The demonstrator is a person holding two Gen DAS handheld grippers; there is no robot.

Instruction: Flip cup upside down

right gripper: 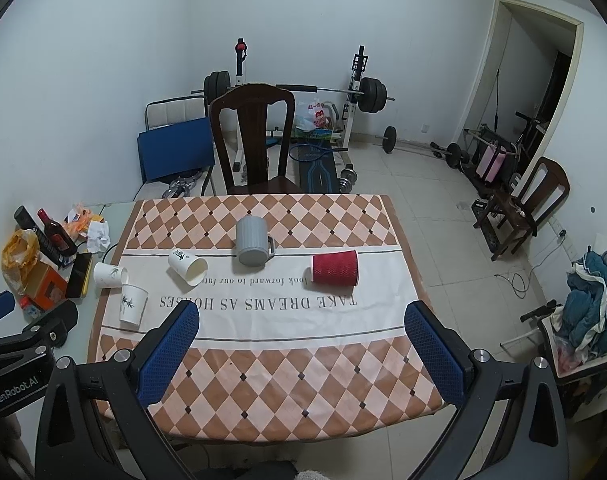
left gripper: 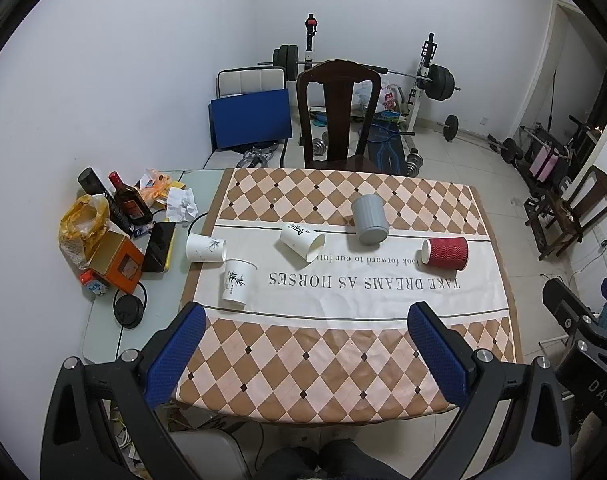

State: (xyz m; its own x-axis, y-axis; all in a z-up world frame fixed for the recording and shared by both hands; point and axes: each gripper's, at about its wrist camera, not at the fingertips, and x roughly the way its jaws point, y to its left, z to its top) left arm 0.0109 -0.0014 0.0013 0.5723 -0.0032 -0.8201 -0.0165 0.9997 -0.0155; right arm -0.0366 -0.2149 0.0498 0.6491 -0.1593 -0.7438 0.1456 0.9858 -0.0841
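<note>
Several cups sit on the checked tablecloth [left gripper: 343, 360]. A red ribbed paper cup [left gripper: 444, 254] [right gripper: 335, 267] lies on its side at the right. A grey mug [left gripper: 369, 219] [right gripper: 253, 241] stands mouth down in the middle. One white paper cup [left gripper: 302, 241] [right gripper: 188, 266] lies tilted on its side, another [left gripper: 205, 248] [right gripper: 108, 274] lies at the cloth's left edge, and a third [left gripper: 237, 282] [right gripper: 132, 304] stands mouth down. My left gripper [left gripper: 307, 356] and right gripper [right gripper: 303, 354] are both open and empty, held above the near edge, well short of the cups.
Clutter fills the table's left strip: a dark bottle [left gripper: 129, 204], an orange box [left gripper: 117, 262], a yellow bag [left gripper: 83, 220], crumpled paper, a black round lid [left gripper: 127, 312]. A dark wooden chair [left gripper: 337, 116] stands behind the table. Gym weights line the back wall.
</note>
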